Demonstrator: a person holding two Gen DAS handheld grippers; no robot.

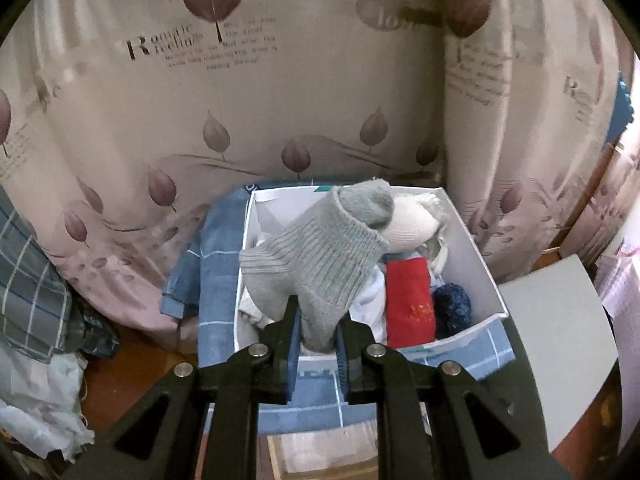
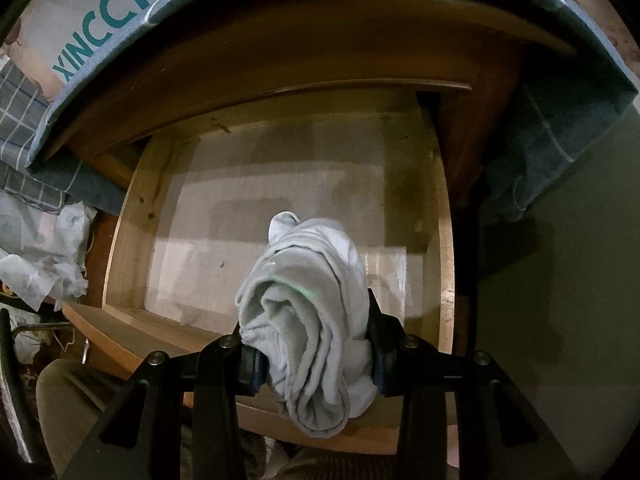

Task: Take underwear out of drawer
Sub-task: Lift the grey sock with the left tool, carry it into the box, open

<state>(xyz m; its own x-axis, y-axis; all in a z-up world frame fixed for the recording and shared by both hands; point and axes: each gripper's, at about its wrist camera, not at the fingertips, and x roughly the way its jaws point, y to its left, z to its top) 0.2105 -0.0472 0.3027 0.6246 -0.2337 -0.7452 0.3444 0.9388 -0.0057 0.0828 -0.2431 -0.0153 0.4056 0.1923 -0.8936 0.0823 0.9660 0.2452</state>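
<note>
The jaws of the left gripper [image 1: 316, 344] pinch a grey ribbed sock [image 1: 320, 256], which stands up above a white box [image 1: 472, 252]. The box holds a red folded cloth [image 1: 408, 300], a dark blue woolly item [image 1: 452, 304] and a cream bundle [image 1: 412, 224]. It rests on a blue checked cloth [image 1: 216, 288] in front of a leaf-printed curtain [image 1: 240, 100].

In the right wrist view, the jaws of the right gripper [image 2: 316, 364] are clamped on a rolled pale grey underwear bundle [image 2: 308, 320]. It is held over the open wooden drawer [image 2: 136, 220], whose lined bottom shows bare behind it.
</note>
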